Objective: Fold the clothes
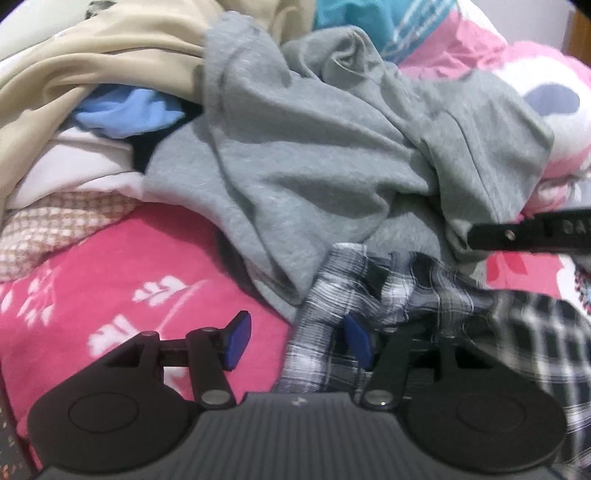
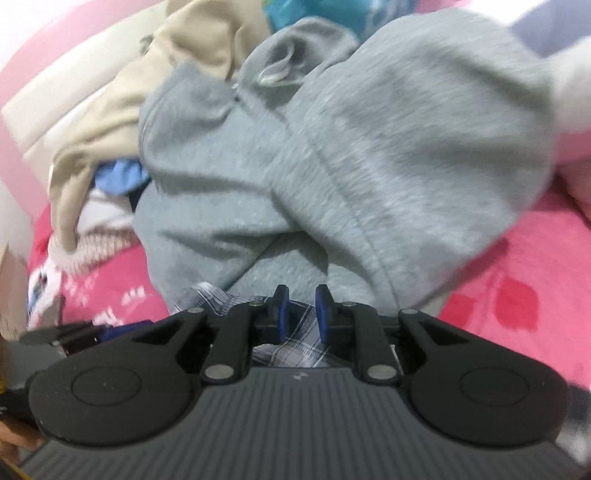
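Crumpled black-and-white plaid woven shirt [image 1: 436,295] down at the near edge of the pile, spilling off to the right in the left wrist view, lying on a hot-pink bedspread with white leaf print [image 1: 110,295]. Left gripper [image 1: 295,339] hanging over it with blue pads [image 1: 236,341] standing fairly wide, one pad over the bare bedspread, the other tucked against a raised fold of the plaid, nothing pinched between them. Right gripper [image 2: 302,314] with its blue pads [image 2: 282,314] drawn in narrow, a strip of plaid cloth showing in the small gap, but can't tell for sure whether the pads actually press on it, pretty blurry there. Also poking in as a black bar at the right edge of the left wrist view. Just behind the plaid, a big rumpled heather-grey knit sweatshirt [image 1: 314,147] heaped up and overlapping it. Further back and left, a beige smooth fabric piece [image 1: 92,62], a light-blue scrap [image 1: 125,114], something white [image 1: 74,166], and a small brown-checked cloth [image 1: 48,229]. Teal fabric [image 1: 354,18] at the very top, pale pink floral bedding [image 1: 535,85] off to the right.
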